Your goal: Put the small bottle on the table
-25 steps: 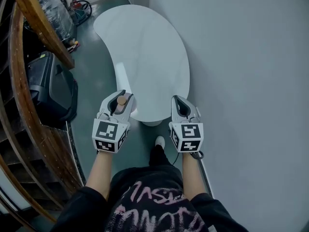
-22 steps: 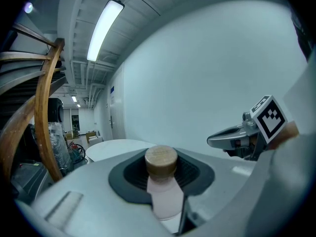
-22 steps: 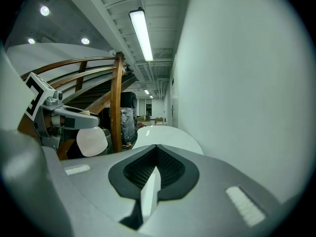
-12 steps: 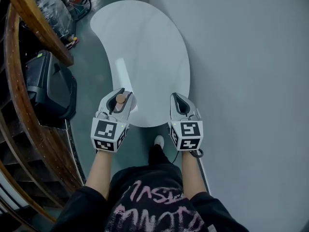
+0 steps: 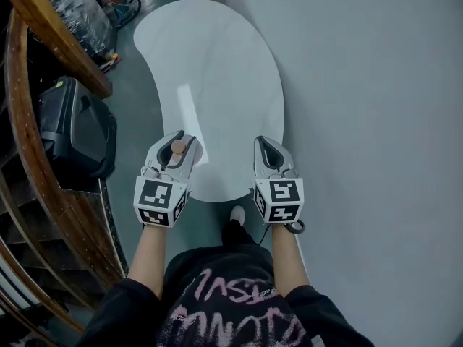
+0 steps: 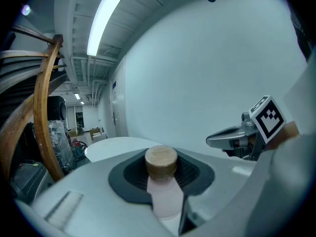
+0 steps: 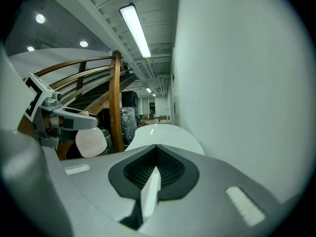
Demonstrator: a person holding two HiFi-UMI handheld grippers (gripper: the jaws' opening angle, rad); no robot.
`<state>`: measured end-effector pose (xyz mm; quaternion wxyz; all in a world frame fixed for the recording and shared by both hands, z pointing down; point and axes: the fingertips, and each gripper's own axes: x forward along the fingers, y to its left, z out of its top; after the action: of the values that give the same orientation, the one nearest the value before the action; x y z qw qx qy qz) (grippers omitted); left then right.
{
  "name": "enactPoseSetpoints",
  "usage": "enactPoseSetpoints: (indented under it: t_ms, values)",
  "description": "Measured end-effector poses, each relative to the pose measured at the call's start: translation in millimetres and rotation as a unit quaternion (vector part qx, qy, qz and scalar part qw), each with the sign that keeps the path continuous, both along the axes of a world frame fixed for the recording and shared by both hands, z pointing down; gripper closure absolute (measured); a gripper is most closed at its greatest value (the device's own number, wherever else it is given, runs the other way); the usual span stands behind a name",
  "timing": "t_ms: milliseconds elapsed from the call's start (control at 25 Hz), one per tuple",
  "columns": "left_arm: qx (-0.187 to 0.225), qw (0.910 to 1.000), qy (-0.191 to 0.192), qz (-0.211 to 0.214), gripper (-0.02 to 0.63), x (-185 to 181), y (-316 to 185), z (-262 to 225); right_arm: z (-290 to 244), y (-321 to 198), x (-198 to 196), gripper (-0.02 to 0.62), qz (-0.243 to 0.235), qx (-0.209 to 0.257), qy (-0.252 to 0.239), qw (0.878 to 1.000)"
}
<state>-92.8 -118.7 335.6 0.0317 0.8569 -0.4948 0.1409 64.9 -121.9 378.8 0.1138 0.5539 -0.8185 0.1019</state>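
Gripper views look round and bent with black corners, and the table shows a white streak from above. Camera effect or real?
Left and right gripper views: wide-angle bending, dark corners, a bright ceiling tube light in each. Head view: the streak is glare on the glossy table; little bending. Left gripper view: the small bottle looms large, close to the lens.

Both forearms bare, held forward and roughly parallel at waist height, black sleeves at the elbows. Left forearm (image 5: 149, 257), right forearm (image 5: 286, 256). Left gripper (image 5: 181, 142) pointed ahead, marker cube facing up, jaws clamped on the small bottle (image 6: 165, 194), its cap standing above them. Right gripper (image 5: 265, 145) level with the left, well apart from it, jaws pressed together with nothing between.
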Motion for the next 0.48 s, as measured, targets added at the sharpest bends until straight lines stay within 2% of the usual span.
enactPoseSetpoints:
  t_ms: [480]
  values:
    - [0.002, 0.9999, -0.005, -0.015, 0.491, 18, -41, -3, -4, -46, 20, 0.583, -0.013, 0.002, -0.003, 1.000]
